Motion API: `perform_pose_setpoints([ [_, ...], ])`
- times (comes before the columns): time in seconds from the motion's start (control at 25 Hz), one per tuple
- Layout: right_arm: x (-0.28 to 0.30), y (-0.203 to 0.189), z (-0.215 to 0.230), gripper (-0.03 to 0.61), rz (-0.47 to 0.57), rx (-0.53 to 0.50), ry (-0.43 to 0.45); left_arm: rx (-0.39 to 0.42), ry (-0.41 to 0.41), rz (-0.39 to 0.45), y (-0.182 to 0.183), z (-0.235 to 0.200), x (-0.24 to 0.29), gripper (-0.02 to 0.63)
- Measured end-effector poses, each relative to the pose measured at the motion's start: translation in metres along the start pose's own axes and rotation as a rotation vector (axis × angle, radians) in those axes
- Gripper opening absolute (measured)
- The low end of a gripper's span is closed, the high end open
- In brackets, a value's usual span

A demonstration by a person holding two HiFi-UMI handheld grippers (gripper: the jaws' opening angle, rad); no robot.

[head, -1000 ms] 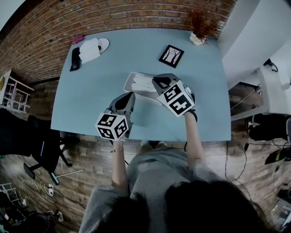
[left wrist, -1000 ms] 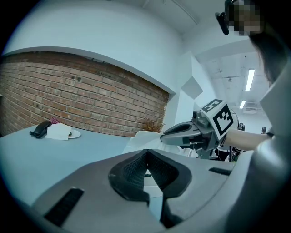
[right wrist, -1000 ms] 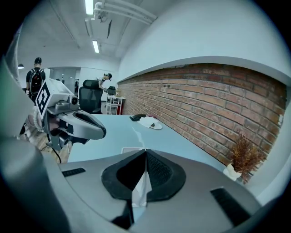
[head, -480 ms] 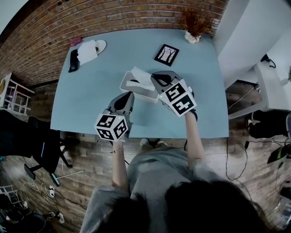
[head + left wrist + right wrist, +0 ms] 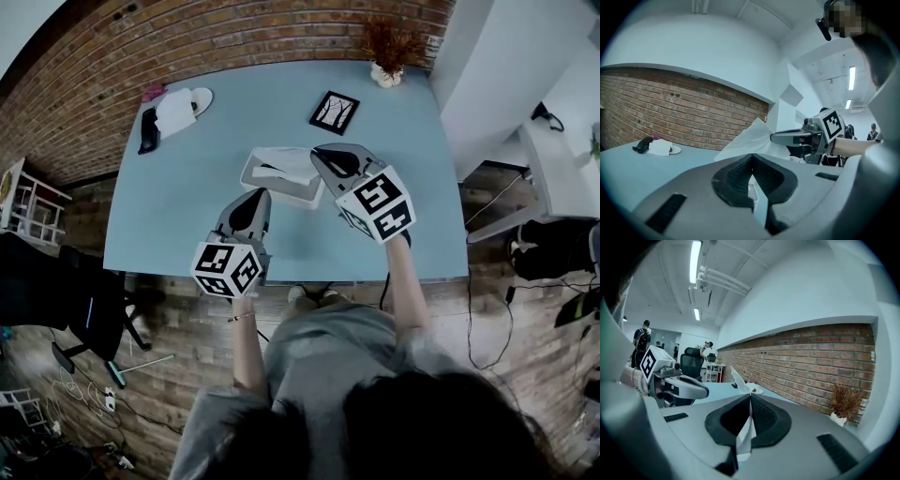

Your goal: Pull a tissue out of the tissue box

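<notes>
2 claws, 1 tissue box [image 5: 251, 178] on the worktop [image 5: 178, 220]: right claw [image 5: 750, 397] pinches 1 tissue [image 5: 749, 137]; left claw [image 5: 751, 157] is pressed together, empty.

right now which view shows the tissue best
Left gripper view: the tissue hangs as a broad sheet from the right tongs. Right gripper view shows a pinched strip; head view barely separates it from the tissue box.

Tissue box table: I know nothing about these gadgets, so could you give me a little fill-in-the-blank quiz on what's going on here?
The right gripper is shut on a white ___.
The tissue box stands on a light ___ table.
The wall behind the table is built of ___.
The dried plant stands at the table's far ___ corner.
Missing words: tissue, blue, brick, right.
</notes>
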State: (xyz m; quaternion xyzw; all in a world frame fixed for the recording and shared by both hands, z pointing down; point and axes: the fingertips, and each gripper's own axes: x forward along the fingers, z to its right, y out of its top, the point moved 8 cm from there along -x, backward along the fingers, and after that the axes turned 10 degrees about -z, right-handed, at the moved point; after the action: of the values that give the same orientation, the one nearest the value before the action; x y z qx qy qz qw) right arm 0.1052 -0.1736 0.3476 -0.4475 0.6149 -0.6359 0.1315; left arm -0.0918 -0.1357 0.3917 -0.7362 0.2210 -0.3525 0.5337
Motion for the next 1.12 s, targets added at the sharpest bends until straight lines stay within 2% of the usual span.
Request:
perform_pose_setpoints([
  [0.28,-0.023,-0.027,-0.009,0.0,0.035,0.044,0.005,0.033,0.031,0.069,0.007,0.015,-0.021,0.003],
  [0.72,-0.042,-0.05,-0.019,0.0,0.069,0.074,-0.01,0.054,0.048,0.086,-0.002,0.031,-0.034,0.003],
  [1.12,-0.046,-0.047,-0.014,0.0,0.117,0.075,-0.025,0.075,0.044,0.079,-0.001,0.037,-0.03,0.003],
])
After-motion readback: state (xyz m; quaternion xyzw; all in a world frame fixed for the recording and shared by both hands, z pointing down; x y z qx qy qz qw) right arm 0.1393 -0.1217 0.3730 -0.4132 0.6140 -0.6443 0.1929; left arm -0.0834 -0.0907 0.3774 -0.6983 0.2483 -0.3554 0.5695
